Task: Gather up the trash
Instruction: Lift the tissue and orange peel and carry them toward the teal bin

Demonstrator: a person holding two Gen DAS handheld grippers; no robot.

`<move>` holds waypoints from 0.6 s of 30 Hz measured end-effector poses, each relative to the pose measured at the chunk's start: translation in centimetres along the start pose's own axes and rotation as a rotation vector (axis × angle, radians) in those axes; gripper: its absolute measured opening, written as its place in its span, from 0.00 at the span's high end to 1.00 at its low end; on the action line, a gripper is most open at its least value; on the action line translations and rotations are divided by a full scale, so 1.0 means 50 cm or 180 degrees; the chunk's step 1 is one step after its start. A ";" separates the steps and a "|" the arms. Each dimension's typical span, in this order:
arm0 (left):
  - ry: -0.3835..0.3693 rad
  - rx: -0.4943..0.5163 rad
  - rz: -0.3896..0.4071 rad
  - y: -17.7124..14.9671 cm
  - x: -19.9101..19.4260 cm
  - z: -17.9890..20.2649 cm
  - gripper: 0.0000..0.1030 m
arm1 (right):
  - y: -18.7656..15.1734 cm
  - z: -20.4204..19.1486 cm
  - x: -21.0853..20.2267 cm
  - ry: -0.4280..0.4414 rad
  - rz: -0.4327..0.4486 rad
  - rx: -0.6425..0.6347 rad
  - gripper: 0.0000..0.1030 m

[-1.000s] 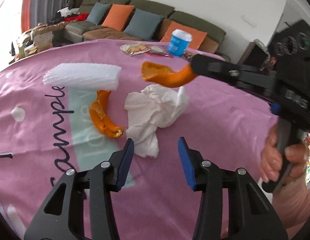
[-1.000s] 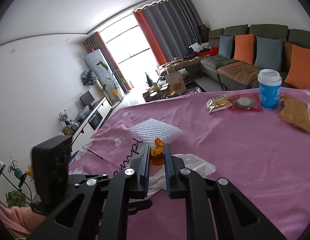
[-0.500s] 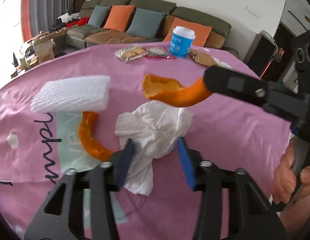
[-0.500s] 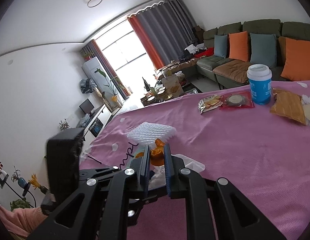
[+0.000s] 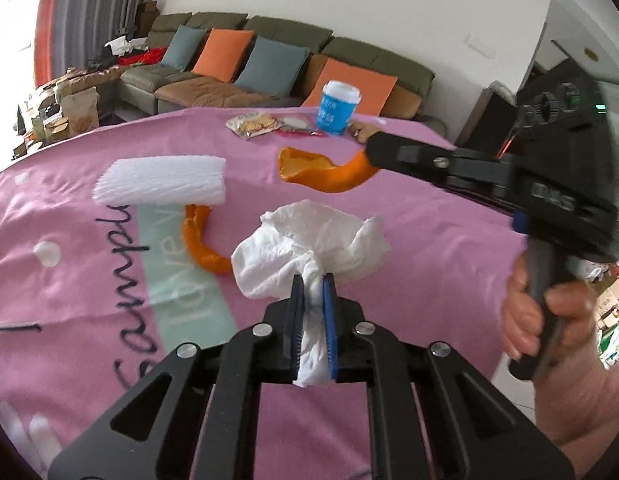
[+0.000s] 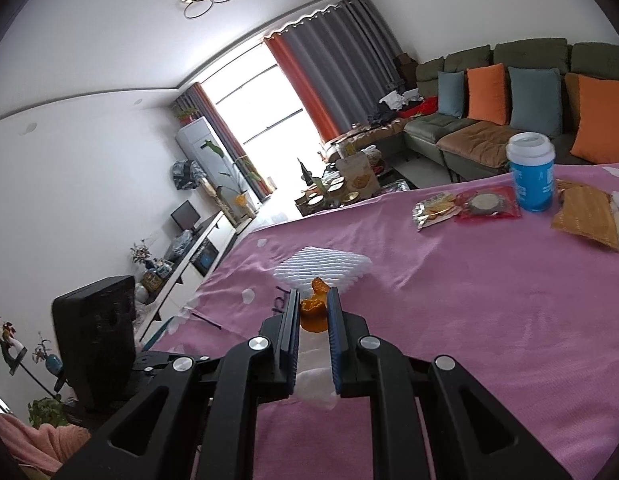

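1. At the left of the left wrist view a white foam sheet [image 5: 159, 180] lies flat on the pink tablecloth [image 5: 409, 248], which carries a pale green band with lettering.
2. Just below the foam's near edge, one curved strip of orange peel [image 5: 199, 242] rests on the cloth, its upper end touching or tucked under the foam.
3. In the middle, the left gripper [image 5: 312, 280] has just been closing and now pinches a crumpled white tissue [image 5: 309, 240] between its blue pads; the bulk of the tissue billows ahead of the fingertips and a tail hangs down between the fingers.
4. Behind the tissue, a second, longer orange peel [image 5: 325, 172] hangs in the air above the cloth, clamped by the right gripper [image 6: 314, 300], which reaches in from the right with its jaws narrow on the peel.
5. Farther back on the cloth stand a blue paper cup with a white lid [image 5: 337, 110] and, just left of it, snack packets [image 5: 255, 125].
6. At the right edge a person's hand [image 5: 549, 320] grips the black handle of the right gripper.
7. In the right wrist view the peel shows between the pads, with the foam sheet beyond the fingertips.
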State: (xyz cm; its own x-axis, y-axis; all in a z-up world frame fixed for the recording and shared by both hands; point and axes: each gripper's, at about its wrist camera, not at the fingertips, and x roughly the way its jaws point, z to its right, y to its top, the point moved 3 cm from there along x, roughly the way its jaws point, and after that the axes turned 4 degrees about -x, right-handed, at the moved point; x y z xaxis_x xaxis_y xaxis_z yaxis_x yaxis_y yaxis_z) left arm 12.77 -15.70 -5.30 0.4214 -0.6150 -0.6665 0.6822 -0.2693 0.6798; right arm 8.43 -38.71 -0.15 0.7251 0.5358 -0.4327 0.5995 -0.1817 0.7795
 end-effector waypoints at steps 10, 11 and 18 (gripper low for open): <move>0.0100 -0.0241 0.0207 -0.070 -0.137 -0.065 0.90 | -0.008 -0.090 0.033 0.0344 -0.0097 -0.0158 0.88; 0.0126 -0.0268 0.0222 -0.078 -0.149 -0.072 0.91 | -0.009 -0.101 0.042 0.0386 -0.0119 -0.0177 0.88; 0.0368 -0.0520 0.0376 -0.132 -0.245 -0.142 0.91 | -0.025 -0.170 0.102 0.0624 -0.0299 -0.0294 0.88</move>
State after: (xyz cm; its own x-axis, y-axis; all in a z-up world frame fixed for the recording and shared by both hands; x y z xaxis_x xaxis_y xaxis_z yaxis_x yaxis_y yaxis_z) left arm 7.35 -1.11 -3.83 0.5632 -0.5436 -0.6223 0.7078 -0.0713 0.7028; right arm 8.50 -28.71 0.51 0.5824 0.6983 -0.4161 0.6211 -0.0520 0.7820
